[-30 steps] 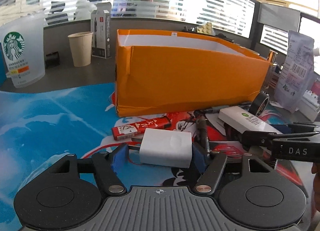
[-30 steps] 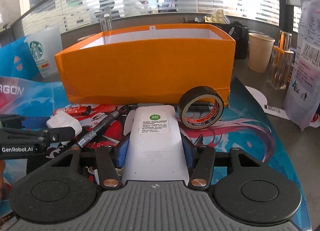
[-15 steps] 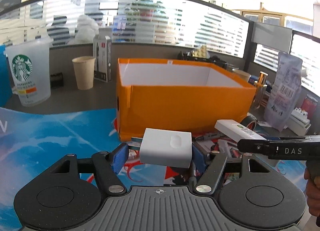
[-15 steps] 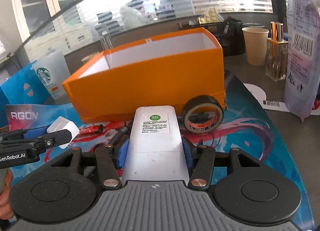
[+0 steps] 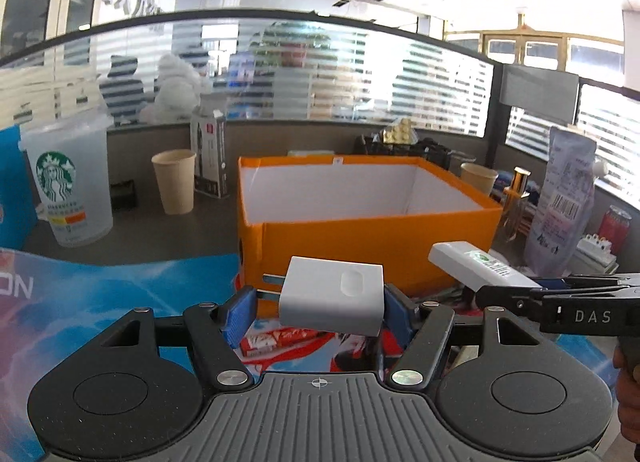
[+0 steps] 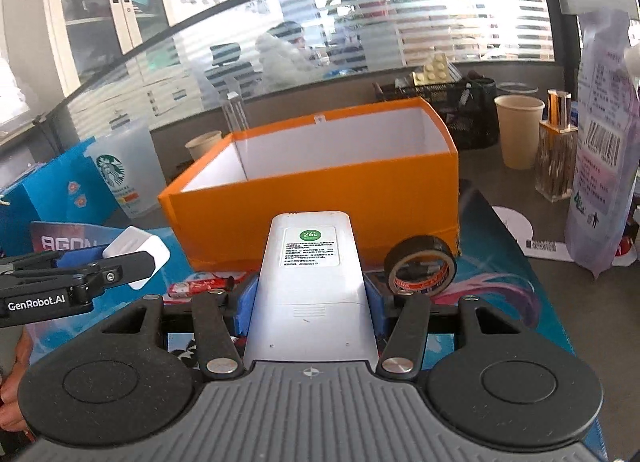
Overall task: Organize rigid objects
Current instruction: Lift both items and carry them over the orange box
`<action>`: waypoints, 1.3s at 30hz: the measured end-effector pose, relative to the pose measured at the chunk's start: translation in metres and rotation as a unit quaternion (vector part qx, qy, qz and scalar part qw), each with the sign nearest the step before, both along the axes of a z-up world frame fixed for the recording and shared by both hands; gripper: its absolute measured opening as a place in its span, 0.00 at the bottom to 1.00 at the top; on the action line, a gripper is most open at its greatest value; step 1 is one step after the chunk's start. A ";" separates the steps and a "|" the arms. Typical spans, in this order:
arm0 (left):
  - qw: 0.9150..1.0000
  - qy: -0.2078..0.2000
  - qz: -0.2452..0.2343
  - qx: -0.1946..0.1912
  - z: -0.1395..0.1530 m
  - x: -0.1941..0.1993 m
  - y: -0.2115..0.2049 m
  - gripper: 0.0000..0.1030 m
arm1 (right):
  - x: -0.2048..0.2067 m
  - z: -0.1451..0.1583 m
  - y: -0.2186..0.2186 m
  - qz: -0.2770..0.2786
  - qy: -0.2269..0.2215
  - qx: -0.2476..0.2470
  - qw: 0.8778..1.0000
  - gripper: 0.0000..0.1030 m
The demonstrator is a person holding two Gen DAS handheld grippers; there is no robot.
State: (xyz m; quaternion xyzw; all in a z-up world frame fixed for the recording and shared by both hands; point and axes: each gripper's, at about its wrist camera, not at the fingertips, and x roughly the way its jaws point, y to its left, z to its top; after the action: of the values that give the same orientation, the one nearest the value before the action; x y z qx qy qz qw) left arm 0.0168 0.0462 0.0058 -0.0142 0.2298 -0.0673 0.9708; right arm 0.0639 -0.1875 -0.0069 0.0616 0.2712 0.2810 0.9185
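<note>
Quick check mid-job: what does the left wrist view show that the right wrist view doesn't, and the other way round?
Only the left wrist view: the prongs of the white charger that the left gripper clamps, and a red can at far right.

Only the right wrist view: the roll of black tape leaning by the box's corner, and a cabinet at upper left.

Both: the empty orange box, the Starbucks cup, and the white remote clamped in the right gripper. Both loads are off the mat.

A grey worktop (image 6: 500, 169) carries a printed mat (image 6: 504, 294). On the mat: orange box (image 6: 320, 189) at 12 o'clock, tape roll (image 6: 420, 268) at 2, red packet (image 6: 196, 286) at 10.
</note>
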 end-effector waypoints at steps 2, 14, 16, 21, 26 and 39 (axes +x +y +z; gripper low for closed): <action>1.000 -0.007 -0.001 0.000 0.006 -0.002 -0.002 0.65 | -0.003 0.007 0.000 0.004 -0.009 0.001 1.000 0.49; 0.999 -0.040 0.007 -0.002 0.038 -0.001 -0.006 0.65 | -0.002 0.039 0.000 0.017 -0.050 0.011 0.999 0.49; 0.999 -0.045 0.007 -0.002 0.043 0.002 -0.006 0.65 | 0.000 0.041 0.000 0.018 -0.053 0.014 0.998 0.49; 0.998 -0.056 0.010 0.000 0.054 0.012 -0.007 0.65 | 0.007 0.048 0.001 0.020 -0.062 0.016 0.998 0.49; 0.998 -0.066 0.017 0.000 0.065 0.026 -0.006 0.65 | 0.017 0.057 -0.001 0.013 -0.073 0.017 0.997 0.49; 0.997 -0.070 0.018 0.000 0.075 0.073 -0.008 0.65 | 0.059 0.071 -0.003 -0.003 -0.089 0.008 0.996 0.49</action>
State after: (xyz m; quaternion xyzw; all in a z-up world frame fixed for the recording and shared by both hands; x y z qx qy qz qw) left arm 0.0901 0.0387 0.0809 -0.0137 0.1614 -0.0509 0.9855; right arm 0.1232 -0.1904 0.0638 0.0449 0.1855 0.2847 0.9394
